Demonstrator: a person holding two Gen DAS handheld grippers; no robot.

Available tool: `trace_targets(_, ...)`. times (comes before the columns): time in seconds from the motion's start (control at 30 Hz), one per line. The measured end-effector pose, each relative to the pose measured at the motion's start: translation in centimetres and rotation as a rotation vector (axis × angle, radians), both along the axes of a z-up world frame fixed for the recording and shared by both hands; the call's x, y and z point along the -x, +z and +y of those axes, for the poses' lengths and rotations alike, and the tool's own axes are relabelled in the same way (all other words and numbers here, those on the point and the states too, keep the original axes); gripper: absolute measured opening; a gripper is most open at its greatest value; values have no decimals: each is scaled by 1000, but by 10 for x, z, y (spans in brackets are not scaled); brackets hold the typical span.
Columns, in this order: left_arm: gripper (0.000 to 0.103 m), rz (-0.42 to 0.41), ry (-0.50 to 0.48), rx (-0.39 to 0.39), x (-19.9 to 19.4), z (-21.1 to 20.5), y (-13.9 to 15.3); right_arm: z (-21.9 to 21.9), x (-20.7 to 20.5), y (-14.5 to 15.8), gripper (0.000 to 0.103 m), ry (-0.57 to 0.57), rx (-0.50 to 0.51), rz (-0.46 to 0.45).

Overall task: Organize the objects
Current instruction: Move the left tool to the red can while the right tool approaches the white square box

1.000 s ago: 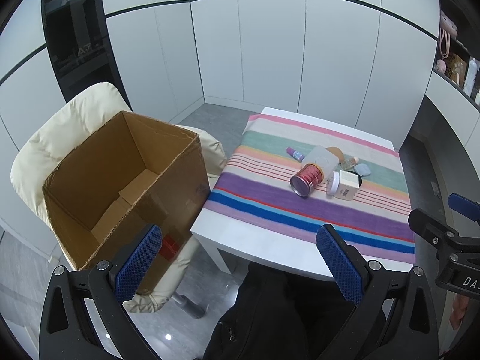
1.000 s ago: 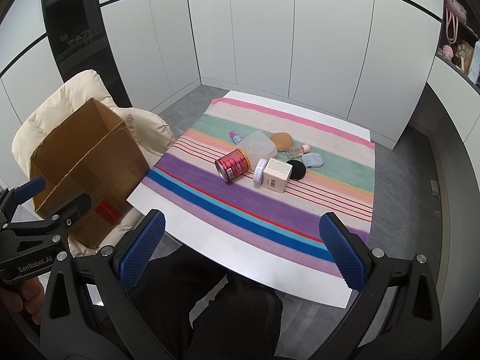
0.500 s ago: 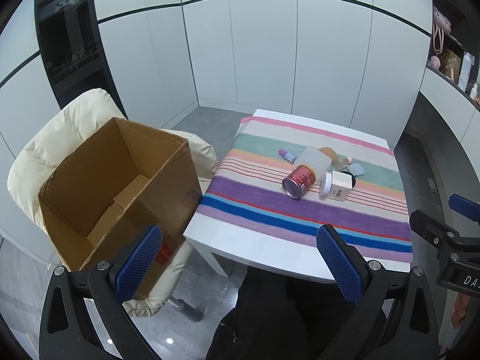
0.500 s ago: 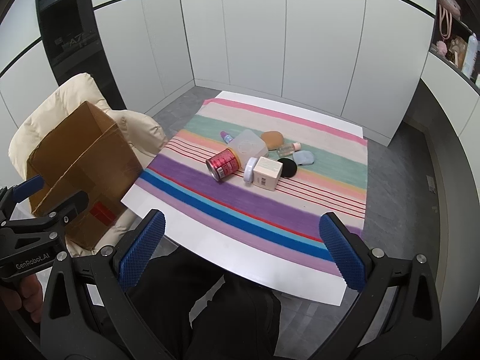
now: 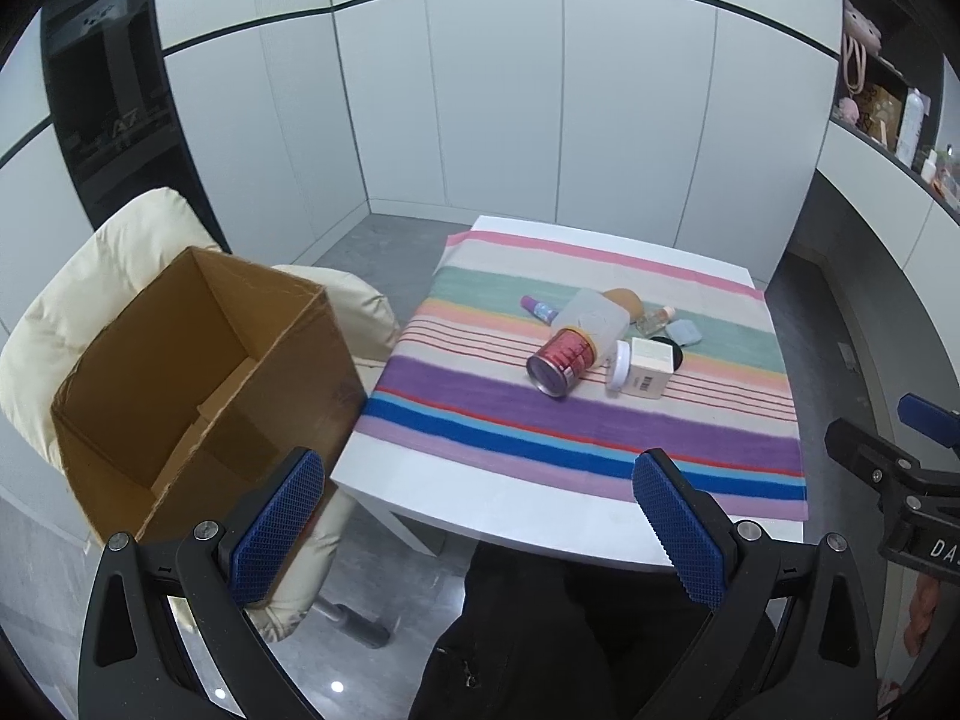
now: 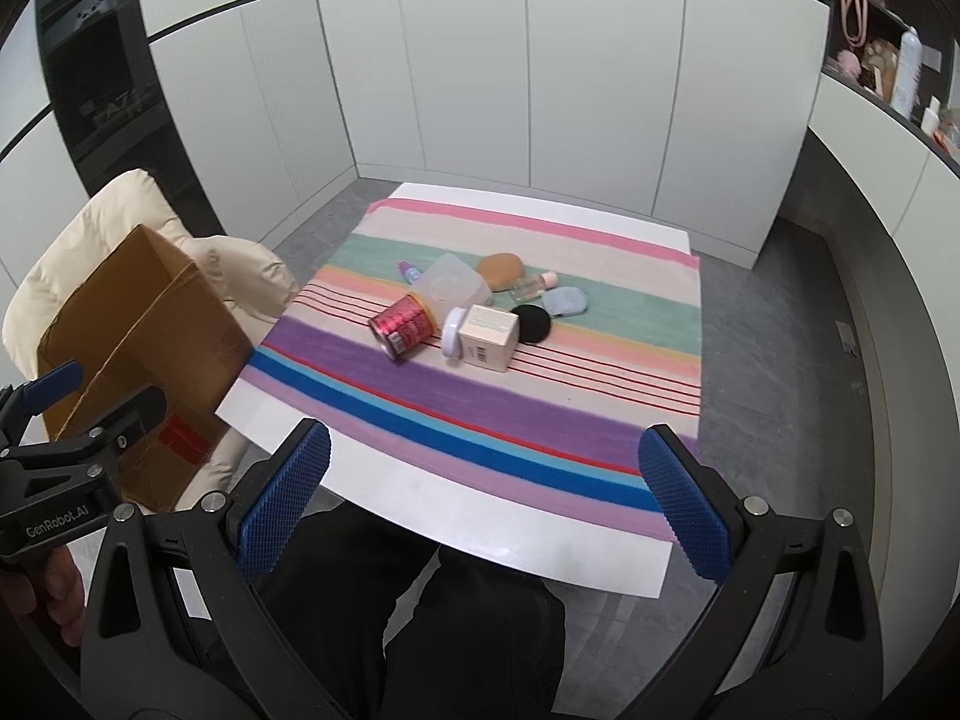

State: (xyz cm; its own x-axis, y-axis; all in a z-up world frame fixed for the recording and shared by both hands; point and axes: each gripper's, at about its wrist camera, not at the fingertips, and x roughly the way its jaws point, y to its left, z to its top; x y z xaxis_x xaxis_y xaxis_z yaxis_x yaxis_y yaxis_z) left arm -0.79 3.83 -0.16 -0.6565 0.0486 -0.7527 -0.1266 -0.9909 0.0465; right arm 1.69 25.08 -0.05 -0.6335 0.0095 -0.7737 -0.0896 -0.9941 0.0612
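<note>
Both grippers, left gripper (image 5: 477,516) and right gripper (image 6: 483,501), stand apart, empty, short of the worktop (image 6: 420,495). Red can (image 6: 401,325) lies mid-cloth: likely rigid, smooth, prone to rolling; grip across its sides.

The left gripper (image 5: 477,516) hangs with its blue-padded fingers (image 5: 276,525) spread wide and nothing between them. At left an open cardboard box (image 5: 198,372) sits on a cream chair (image 5: 78,294). Right of it, a white table (image 5: 498,510) carries a striped cloth (image 5: 576,420). On the cloth a red can (image 5: 561,360) lies on its side, touching a translucent container (image 5: 591,318) and just beside a cream carton (image 5: 651,369). The right gripper (image 5: 900,474) shows at the far right edge.
</note>
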Motion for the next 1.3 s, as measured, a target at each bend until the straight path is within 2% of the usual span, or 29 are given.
trace_targets(0.27,103,-37,-31,-34,19,14,-16,13,14,-13,103,9,-36,-29)
trace_targets(0.4,103,-49,-65,5,35,26,-25,11,27,-23,103,24,-34,-61)
trace_targets(0.53,103,-99,-67,10,60,35,-37,11,49,-37,103,30,-22,-91)
trace_targets(0.7,103,-119,-74,45,88,45,-52,20,78,-60,103,15,5,-134)
trace_targets(0.93,103,-163,-83,76,131,55,-86,24,116,-93,103,34,-30,-173)
trace_targets(1.3,100,-236,-115,97,184,63,-146,31,174,-154,103,17,-15,-246)
